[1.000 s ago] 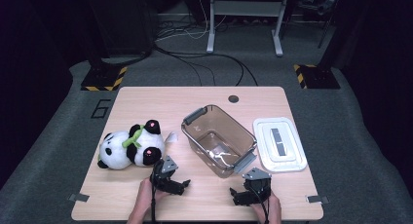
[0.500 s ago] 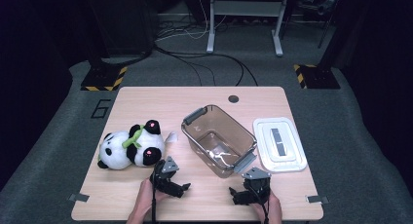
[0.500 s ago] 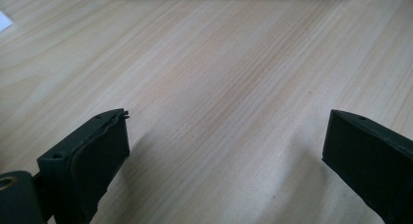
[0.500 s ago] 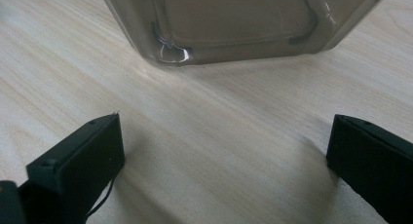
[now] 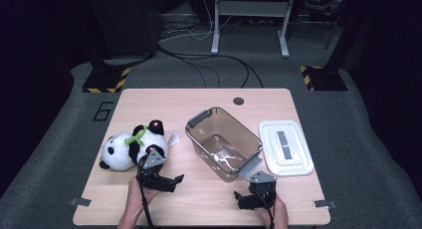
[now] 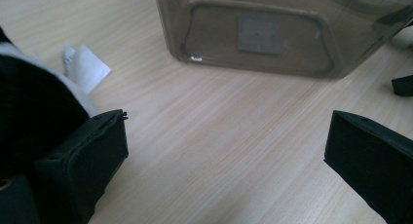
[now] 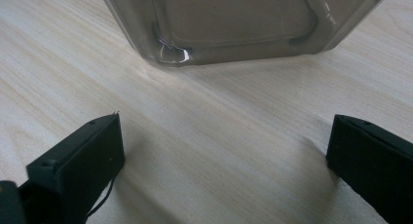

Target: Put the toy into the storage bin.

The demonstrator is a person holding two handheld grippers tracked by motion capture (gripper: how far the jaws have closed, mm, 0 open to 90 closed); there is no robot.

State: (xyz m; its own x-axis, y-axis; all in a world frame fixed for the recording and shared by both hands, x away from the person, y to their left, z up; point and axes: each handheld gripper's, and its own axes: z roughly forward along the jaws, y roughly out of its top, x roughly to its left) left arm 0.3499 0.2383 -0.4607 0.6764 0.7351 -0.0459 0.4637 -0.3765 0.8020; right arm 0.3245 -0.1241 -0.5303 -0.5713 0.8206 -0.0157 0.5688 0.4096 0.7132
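Pre-grasp stage, by my judgement: left gripper (image 5: pixel 166 180) and right gripper (image 5: pixel 247 201) both gape wide and empty — plush panda (image 5: pixel 130 148) just beside the left one's jaw, clear bin (image 5: pixel 224 143) ahead — next comes closing on the panda.

The pale wooden table (image 5: pixel 199 104) has a smooth, matt top with fine straight grain running across it. The smoky brown see-through plastic bin (image 5: pixel 224 142) is glossy, catching bright glints along its rounded lower corners, and its grey handles look duller. The white rectangular plastic lid (image 5: pixel 285 147) beside it is smooth with a soft sheen. The black-and-white plush panda (image 5: pixel 130 148) is fuzzy cloth, with a green fabric scarf; its small white tag (image 6: pixel 86 65) looks like thin paper or woven cloth. The black gripper pads (image 7: pixel 80 158) are matt, slightly rough plastic or rubber. The grey floor (image 5: pixel 59 139) looks like coarse carpet.
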